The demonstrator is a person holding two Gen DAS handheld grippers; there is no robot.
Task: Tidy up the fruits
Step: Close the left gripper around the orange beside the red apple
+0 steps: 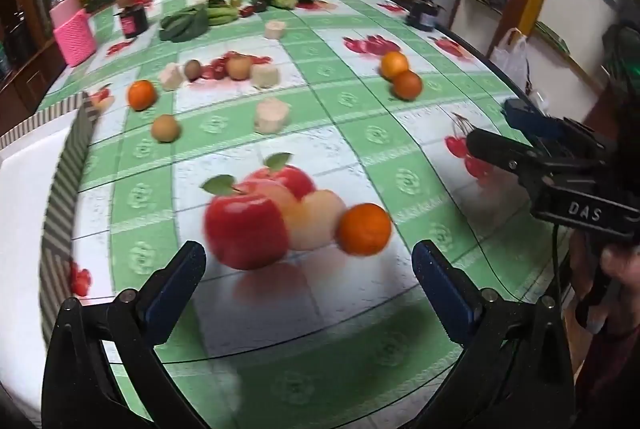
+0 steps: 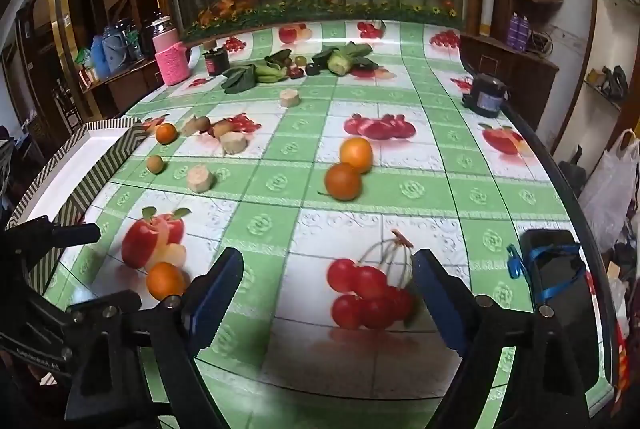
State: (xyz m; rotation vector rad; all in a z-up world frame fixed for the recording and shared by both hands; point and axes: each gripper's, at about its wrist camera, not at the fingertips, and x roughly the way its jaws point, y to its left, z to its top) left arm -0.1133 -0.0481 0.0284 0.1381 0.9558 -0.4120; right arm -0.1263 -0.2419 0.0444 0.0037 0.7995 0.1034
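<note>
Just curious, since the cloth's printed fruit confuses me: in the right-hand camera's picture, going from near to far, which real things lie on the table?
Lone orange → pair of oranges → cut beige chunk → green bananas → dark jar.

I see a green-and-white checked tablecloth [image 2: 400, 189] printed with red apples, cherries and pomegranates. Nearest orange [image 1: 364, 229] is bright orange; same for the pair of oranges [image 2: 348, 169] mid-table. Tray [image 2: 100, 165] has a black-and-white zigzag rim and a white inside. Pink knitted basket [image 1: 76, 37] at far left. Greens [image 2: 240, 77] are dark green, bananas [image 2: 272, 73] light green. My gripper fingers [image 1: 176, 289] are black with blue pads.
</note>
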